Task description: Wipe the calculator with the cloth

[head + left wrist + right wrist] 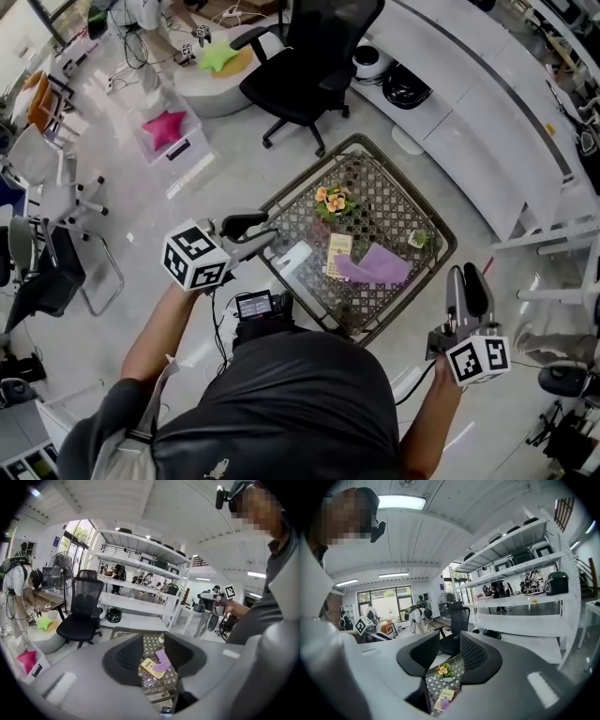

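On the low patterned table [427, 211] lie a beige calculator [338, 255] and, touching its right side, a purple cloth [377, 266]. My left gripper [267, 232] hovers over the table's left corner, jaws open and empty. Off the table's right corner, my right gripper [466, 275] is also open and empty, well apart from the cloth. The left gripper view shows the calculator [151, 666] and cloth [162, 659] through the gap of the left gripper [153, 656]. In the right gripper view, the calculator [446, 696] shows low between the jaws of the right gripper [450, 657].
On the table too are a pot of orange flowers [331, 200], a small green item [419, 238] and a white object [295, 255]. A black office chair [305, 66] stands behind the table, long white shelving [469, 103] to its right, a pink cushion [166, 128] to its left.
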### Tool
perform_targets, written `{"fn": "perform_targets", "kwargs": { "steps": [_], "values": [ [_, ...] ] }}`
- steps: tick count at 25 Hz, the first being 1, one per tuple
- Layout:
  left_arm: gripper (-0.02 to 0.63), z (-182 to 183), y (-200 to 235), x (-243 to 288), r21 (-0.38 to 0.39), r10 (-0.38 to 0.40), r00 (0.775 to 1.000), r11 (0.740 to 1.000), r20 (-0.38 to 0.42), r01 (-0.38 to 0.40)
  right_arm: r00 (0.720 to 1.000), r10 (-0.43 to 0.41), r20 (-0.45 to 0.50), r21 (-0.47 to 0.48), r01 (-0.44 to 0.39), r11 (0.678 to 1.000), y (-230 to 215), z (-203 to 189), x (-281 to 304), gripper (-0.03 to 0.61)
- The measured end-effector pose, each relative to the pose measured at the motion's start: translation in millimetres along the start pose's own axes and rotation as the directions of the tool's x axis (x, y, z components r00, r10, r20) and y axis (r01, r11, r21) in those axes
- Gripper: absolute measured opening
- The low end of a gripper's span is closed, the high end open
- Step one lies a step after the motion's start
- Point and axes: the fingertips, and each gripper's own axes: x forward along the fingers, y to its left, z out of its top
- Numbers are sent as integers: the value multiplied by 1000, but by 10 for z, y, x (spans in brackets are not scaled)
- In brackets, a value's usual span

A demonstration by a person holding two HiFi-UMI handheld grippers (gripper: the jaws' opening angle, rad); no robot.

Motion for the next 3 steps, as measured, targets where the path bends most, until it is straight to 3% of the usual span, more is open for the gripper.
{"fn": "perform_targets", "kwargs": {
  "steps": [3],
  "values": [
    [195, 47, 26, -52, 3, -2, 1000, 1000, 10, 2, 1000, 7, -1, 5, -7, 1000, 83, 18, 43, 132]
  ]
}}
